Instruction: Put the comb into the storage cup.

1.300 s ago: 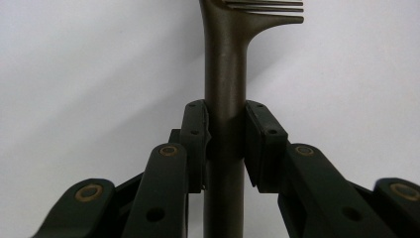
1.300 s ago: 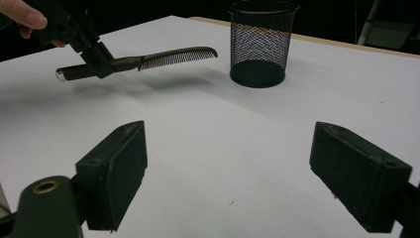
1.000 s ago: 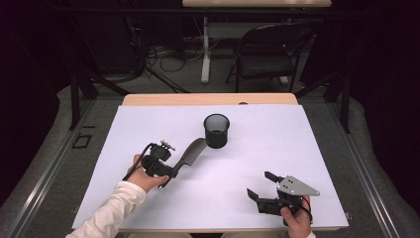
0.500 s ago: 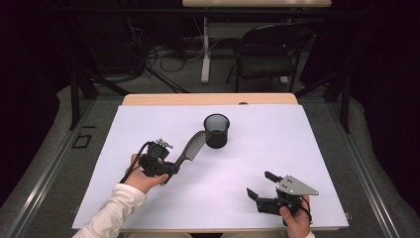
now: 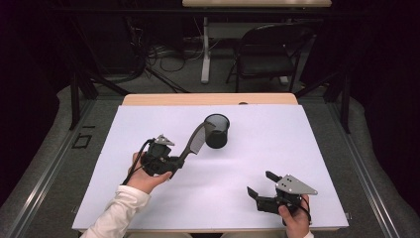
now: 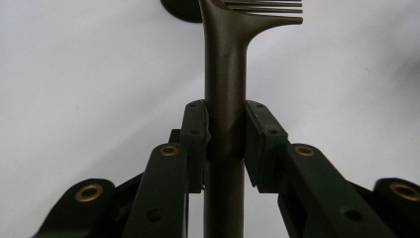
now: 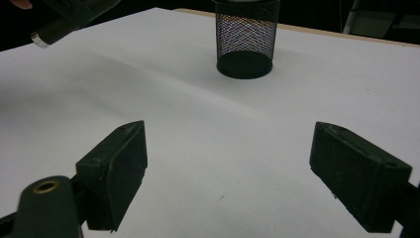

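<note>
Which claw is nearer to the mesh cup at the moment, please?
The left. The left claw holds a comb just left of the mesh cup; the right claw waits open by the table's near edge.

Place: a lab or recording studio set up for handling trials.
Work surface: a wooden table (image 5: 210, 98) covered by a plain white sheet (image 5: 277, 148).
Surroundings: black curtains (image 5: 44, 44) close in the dark space on both sides of the table.
Behind the table: a black folding chair (image 5: 270, 54), loose cables (image 5: 163, 54) on the grey floor, and the leg of a second table (image 5: 205, 47).
Beside the table: metal rails (image 5: 39, 173) along the floor.
</note>
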Demonstrator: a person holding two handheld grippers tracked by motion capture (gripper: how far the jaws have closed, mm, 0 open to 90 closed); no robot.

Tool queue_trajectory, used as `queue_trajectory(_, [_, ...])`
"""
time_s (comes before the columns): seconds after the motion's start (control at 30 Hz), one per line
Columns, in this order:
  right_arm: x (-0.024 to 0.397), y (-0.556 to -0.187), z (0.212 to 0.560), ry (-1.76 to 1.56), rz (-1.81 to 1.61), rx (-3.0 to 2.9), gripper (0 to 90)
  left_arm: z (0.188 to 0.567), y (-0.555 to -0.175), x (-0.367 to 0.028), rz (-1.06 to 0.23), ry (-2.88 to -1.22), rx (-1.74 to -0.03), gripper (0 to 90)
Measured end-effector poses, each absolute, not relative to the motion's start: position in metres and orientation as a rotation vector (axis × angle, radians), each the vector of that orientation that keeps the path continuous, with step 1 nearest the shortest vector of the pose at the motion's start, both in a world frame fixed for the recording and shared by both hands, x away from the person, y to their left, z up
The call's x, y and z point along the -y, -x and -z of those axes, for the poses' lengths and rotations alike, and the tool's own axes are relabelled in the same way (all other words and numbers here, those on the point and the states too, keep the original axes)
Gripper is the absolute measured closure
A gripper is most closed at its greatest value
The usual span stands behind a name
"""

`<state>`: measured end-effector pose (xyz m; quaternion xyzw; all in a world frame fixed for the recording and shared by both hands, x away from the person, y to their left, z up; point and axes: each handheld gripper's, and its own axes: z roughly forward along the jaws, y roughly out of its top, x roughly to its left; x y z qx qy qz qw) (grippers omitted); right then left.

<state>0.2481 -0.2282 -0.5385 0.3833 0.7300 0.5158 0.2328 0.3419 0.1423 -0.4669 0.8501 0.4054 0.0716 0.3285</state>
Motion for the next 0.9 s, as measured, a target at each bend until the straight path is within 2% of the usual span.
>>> queue_trajectory(0.63, [0.225, -0.250, 0.534, -1.066, -1.421, -1.996, 14.6, 0.463, -0.323, -0.131, -0.325, -2.091, -0.974, 72.8])
queue_trajectory(0.9, [0.222, -0.253, 0.526, -1.056, -1.441, -2.003, 14.6, 0.462, -0.319, -0.134, -0.345, -2.051, -0.958, 72.8])
